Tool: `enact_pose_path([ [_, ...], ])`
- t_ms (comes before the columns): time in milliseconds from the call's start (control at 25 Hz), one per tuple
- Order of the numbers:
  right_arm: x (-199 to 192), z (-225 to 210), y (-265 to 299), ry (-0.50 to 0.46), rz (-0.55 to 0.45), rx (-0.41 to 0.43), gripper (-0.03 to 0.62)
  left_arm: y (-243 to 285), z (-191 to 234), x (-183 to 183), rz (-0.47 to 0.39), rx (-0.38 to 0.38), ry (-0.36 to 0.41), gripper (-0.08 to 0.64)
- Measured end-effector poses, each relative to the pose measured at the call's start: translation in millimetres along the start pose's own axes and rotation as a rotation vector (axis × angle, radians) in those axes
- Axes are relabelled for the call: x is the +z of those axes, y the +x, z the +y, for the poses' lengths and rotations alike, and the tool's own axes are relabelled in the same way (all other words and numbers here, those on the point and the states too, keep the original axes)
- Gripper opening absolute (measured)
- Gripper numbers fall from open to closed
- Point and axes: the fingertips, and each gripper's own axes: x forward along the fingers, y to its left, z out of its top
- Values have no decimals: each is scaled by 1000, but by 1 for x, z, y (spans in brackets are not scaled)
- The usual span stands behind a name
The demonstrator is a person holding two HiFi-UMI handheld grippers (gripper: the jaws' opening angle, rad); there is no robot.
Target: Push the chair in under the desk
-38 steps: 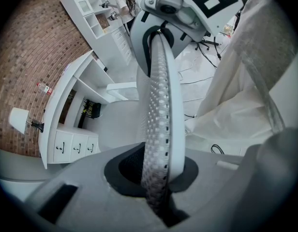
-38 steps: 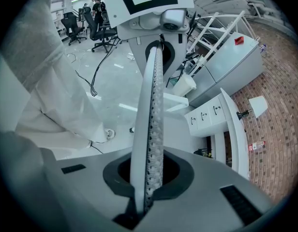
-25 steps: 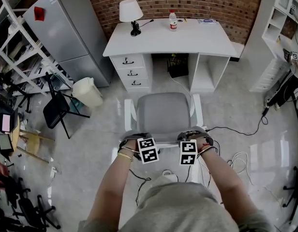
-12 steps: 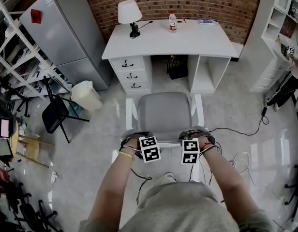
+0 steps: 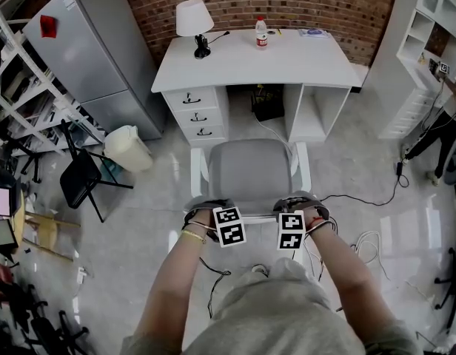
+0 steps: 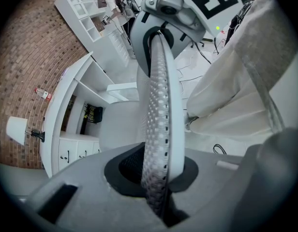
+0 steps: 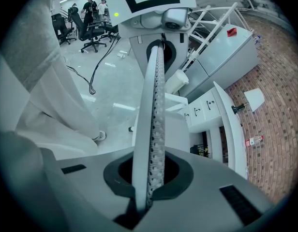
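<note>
Red-labelled bottle (image 5: 261, 34) stands on white desk (image 5: 302, 61), beyond grey chair (image 5: 249, 170).

Beige shirt (image 5: 287, 313), yellow wristband (image 5: 189, 236), black-and-white marker cubes (image 5: 229, 226)

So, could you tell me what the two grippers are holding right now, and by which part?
Both hold the chair: the left gripper and the right gripper are each shut on the top edge of its backrest.

One desk (image 5: 287, 61), one lamp (image 5: 189, 15), one bottle (image 5: 262, 33), one grey chair (image 5: 248, 170), one black folding chair (image 5: 78, 180).
</note>
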Motion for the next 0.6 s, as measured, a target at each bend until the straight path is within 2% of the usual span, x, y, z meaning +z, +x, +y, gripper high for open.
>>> enact_pose_path([
  [600,1,-18,9,17,8,-6,11,4,22,-5,-3,0,20,46],
])
